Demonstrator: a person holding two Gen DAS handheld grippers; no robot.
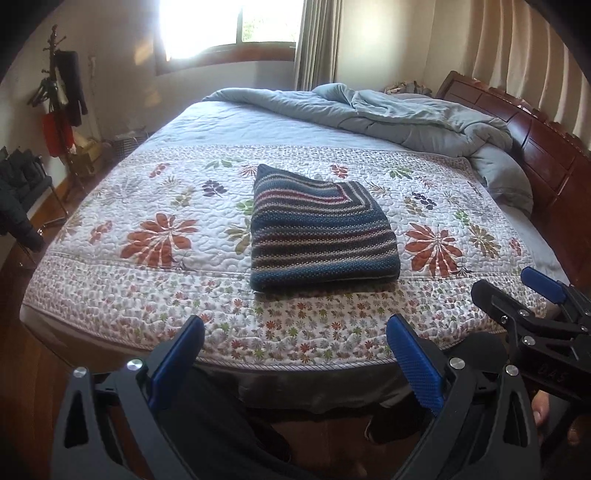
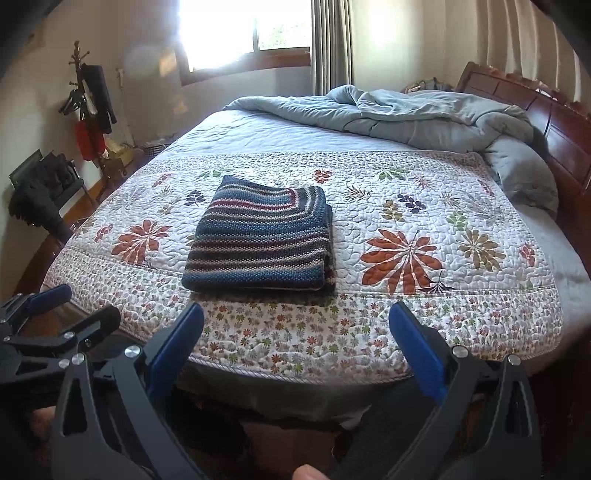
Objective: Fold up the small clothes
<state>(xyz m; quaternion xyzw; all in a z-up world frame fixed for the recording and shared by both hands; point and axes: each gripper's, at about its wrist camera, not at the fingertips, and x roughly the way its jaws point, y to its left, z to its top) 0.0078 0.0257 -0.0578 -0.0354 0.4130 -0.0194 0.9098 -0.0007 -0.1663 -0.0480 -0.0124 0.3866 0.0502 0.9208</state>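
A striped knit garment (image 1: 321, 229) in blue, grey and red lies folded into a thick square on the flowered quilt (image 1: 184, 295); the right wrist view shows the same garment (image 2: 258, 240) left of centre. My left gripper (image 1: 295, 350) hangs open off the near edge of the bed, short of the garment, with nothing between its blue pads. My right gripper (image 2: 295, 339) is open too, held back from the bed edge. In the left wrist view the right gripper (image 1: 517, 291) shows at the right; in the right wrist view the left gripper (image 2: 77, 306) shows at the left.
A rumpled grey-blue duvet (image 1: 406, 114) is heaped along the far right by the dark wooden headboard (image 1: 546, 147). A coat stand (image 1: 59, 103) with hung clothes and a dark chair (image 1: 22, 184) stand at the left on the wooden floor. A window (image 1: 229, 26) glares behind.
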